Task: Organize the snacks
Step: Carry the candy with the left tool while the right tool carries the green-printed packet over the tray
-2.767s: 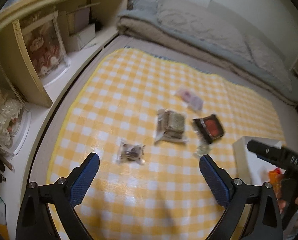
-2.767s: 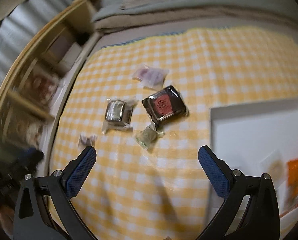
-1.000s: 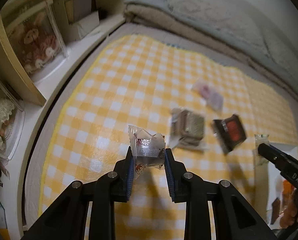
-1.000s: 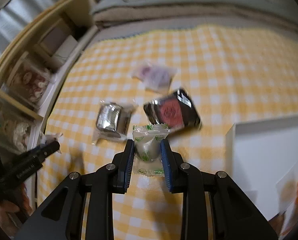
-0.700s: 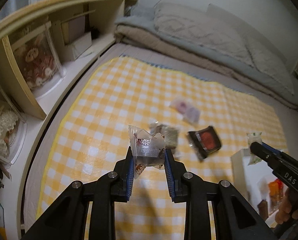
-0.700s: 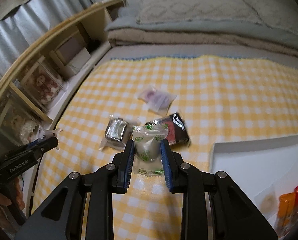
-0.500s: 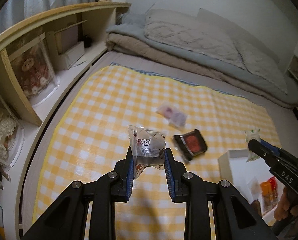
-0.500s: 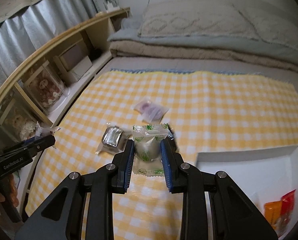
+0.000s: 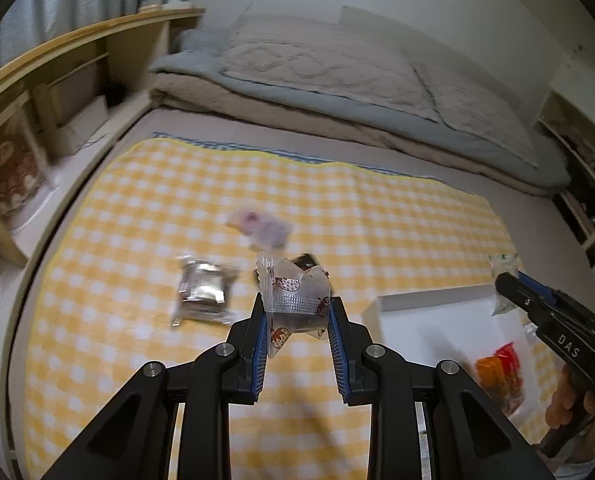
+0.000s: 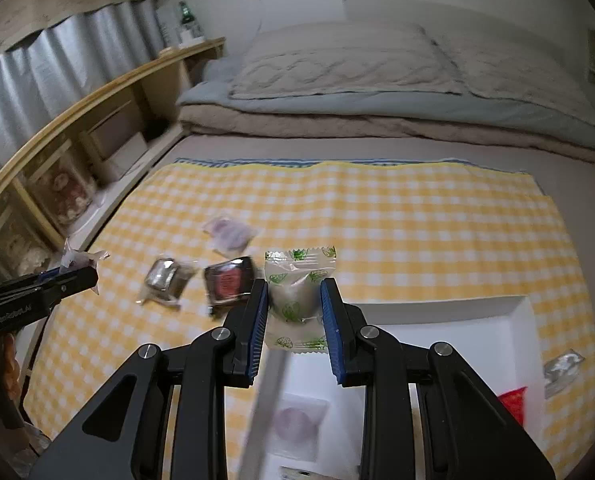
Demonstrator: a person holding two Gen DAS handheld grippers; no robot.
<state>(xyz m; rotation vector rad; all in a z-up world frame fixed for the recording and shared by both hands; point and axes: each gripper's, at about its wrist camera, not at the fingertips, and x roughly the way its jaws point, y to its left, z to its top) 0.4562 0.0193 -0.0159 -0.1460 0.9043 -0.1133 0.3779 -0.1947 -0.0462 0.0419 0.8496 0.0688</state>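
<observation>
Grippers, left (image 9: pixel 296 316) clamped on strawberry packet (image 9: pixel 293 294), right (image 10: pixel 293 312) on green-leaf packet (image 10: pixel 299 296), needed clearing white tray (image 10: pixel 521 316) rim before release.

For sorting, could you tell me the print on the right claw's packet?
Green leaves on a clear packet, right wrist view.

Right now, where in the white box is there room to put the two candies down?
The white rectangular box is bare in its far part, behind the clear packet with a purple sweet. Its right side is crowded: a red wrapper and orange packets lie there. On the yellow checked mat, the whole right half is free.
</observation>
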